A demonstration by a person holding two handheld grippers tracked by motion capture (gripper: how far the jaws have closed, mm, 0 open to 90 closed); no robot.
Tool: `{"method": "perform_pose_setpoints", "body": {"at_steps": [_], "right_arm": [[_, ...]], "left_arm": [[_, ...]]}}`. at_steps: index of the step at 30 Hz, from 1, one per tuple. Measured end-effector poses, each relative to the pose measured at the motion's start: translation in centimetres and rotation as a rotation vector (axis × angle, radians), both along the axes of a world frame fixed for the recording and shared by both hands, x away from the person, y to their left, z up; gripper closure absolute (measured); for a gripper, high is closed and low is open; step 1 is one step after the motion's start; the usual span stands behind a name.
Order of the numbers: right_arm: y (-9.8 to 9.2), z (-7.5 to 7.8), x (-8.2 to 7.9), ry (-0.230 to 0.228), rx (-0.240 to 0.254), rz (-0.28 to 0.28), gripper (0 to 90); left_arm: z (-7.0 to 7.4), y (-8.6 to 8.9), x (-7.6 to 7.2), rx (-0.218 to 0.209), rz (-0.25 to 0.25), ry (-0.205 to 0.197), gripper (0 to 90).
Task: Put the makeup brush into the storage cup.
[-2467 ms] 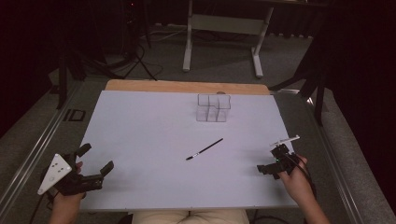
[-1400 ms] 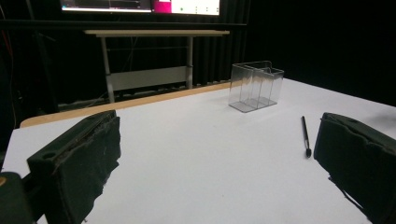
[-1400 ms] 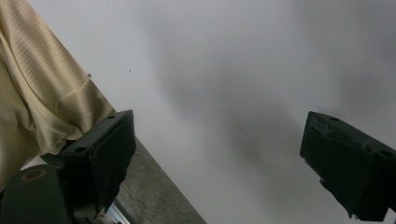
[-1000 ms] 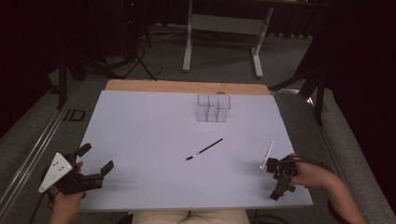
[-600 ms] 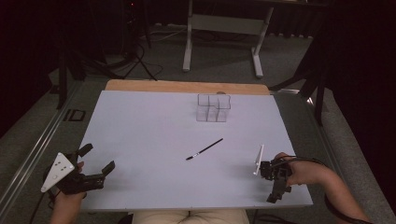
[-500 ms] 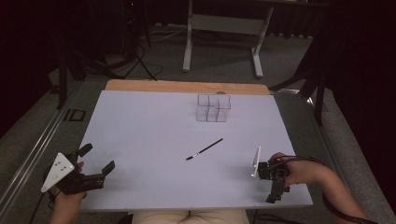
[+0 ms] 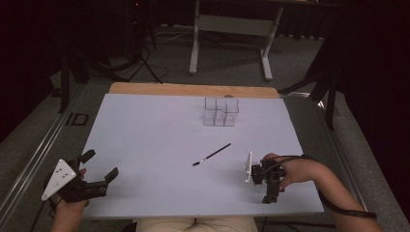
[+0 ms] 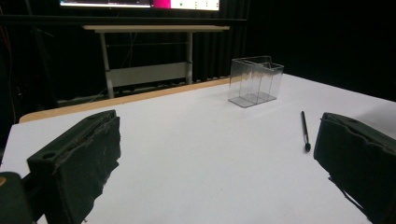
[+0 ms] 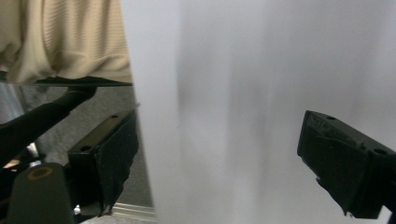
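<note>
Two claws gape wide, empty: left claw [image 7: 99,166] near table [image 7: 145,130] left edge, right claw [image 7: 269,191] near front edge.

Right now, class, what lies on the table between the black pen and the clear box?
Nothing: in the high view, only bare white table separates the black pen from the clear box; the left gripper view agrees.

I see a thin black pen [image 7: 211,154] lying flat on the white worktop [image 7: 145,145], near the middle and a little toward my right side. It runs diagonally, its far end angled to the right. Farther back stands a clear box [image 7: 221,111] split into compartments, upright and empty, well apart from the pen. In the left gripper view the pen [image 8: 305,130] lies in front of the box [image 8: 255,81].
</note>
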State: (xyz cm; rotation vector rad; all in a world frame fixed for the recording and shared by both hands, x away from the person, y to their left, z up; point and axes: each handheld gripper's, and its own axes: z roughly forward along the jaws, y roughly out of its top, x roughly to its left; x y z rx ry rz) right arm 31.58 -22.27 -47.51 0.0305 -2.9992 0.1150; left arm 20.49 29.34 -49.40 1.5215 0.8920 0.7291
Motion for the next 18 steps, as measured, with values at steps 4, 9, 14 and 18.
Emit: {"method": "perform_pose_setpoints", "body": {"at_steps": [4, 9, 14, 18], "right_arm": [[1.2, 0.2, 0.4, -0.011, 0.016, 0.043, 12.6], [2.4, 0.5, 0.8, -0.021, 0.043, 0.086, 13.4], [3.2, 0.9, 1.3, -0.030, 0.054, 0.122, 13.7], [3.7, 1.3, 2.0, -0.036, 0.063, 0.126, 13.5]], "left_arm": [[0.0, 0.1, -0.1, 0.003, 0.003, 0.001, 1.5], [0.0, 0.1, -0.2, 0.004, 0.003, 0.002, 1.6], [-0.1, 0.1, -0.3, 0.008, 0.011, 0.002, 1.6], [-0.1, 0.1, -0.3, 0.010, 0.011, 0.003, 1.5]]}}
